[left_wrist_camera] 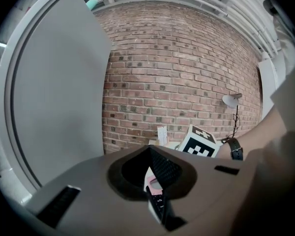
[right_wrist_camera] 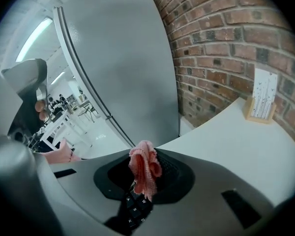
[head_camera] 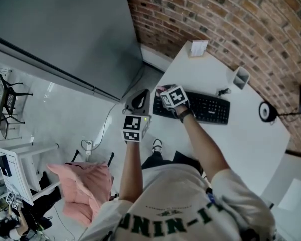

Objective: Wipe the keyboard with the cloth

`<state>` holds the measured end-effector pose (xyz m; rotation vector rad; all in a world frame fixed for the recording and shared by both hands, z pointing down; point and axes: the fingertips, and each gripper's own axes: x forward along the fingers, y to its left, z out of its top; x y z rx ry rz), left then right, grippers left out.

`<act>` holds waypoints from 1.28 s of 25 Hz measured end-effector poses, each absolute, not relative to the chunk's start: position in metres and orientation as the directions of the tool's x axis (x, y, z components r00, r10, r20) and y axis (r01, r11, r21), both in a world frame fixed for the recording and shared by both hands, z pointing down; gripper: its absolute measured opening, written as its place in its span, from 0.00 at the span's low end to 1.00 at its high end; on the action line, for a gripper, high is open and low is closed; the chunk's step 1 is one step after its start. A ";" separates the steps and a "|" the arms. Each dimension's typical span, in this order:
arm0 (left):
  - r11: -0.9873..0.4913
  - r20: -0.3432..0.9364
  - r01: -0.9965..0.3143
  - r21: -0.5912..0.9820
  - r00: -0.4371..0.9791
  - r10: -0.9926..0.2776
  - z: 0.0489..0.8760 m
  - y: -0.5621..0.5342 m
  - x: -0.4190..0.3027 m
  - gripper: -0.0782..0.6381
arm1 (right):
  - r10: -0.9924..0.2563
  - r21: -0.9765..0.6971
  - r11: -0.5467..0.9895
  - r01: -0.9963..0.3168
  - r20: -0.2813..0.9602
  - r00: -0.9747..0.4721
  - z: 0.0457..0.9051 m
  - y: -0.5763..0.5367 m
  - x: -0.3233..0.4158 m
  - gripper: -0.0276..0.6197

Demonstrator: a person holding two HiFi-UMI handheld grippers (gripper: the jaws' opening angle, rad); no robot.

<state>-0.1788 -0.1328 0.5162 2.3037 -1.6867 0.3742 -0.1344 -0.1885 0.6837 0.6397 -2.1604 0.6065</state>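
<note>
The right gripper pinches the pink cloth over the left end of the keyboard; wiping seems under way. The left gripper hangs closed and empty. Next, I think, drag the cloth rightward along the keys.

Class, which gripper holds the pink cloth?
The right gripper: the pink cloth is pinched in its jaws over the keyboard; the left gripper holds nothing.

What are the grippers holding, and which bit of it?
The right gripper pinches a bunched-up fold of the pink cloth. The left gripper holds nothing.
</note>
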 end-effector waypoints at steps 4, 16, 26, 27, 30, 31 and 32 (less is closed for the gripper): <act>-0.287 0.373 -0.956 0.066 0.290 -0.881 0.523 -0.134 -0.181 0.11 | -0.193 -0.231 0.771 -0.593 0.803 -0.564 0.691 -0.184 -0.142 0.13; -0.291 0.379 -0.953 0.080 0.299 -0.876 0.530 -0.143 -0.178 0.11 | -0.159 -0.245 0.782 -0.572 0.810 -0.565 0.689 -0.179 -0.139 0.13; -0.327 0.372 -0.941 0.084 0.334 -0.866 0.533 -0.148 -0.159 0.11 | -0.203 -0.218 0.757 -0.616 0.817 -0.539 0.693 -0.185 -0.109 0.13; -0.332 0.371 -0.939 0.085 0.339 -0.864 0.532 -0.148 -0.156 0.11 | -0.199 -0.235 0.752 -0.616 0.810 -0.551 0.691 -0.184 -0.109 0.13; -0.347 0.365 -0.934 0.081 0.352 -0.862 0.531 -0.150 -0.149 0.11 | -0.209 -0.234 0.742 -0.628 0.809 -0.549 0.691 -0.184 -0.101 0.13; -0.352 0.362 -0.933 0.079 0.356 -0.862 0.531 -0.151 -0.147 0.11 | -0.214 -0.228 0.739 -0.635 0.814 -0.541 0.692 -0.185 -0.096 0.13; -0.356 0.361 -0.931 0.077 0.359 -0.861 0.531 -0.152 -0.145 0.11 | -0.224 -0.216 0.736 -0.642 0.817 -0.532 0.693 -0.187 -0.091 0.13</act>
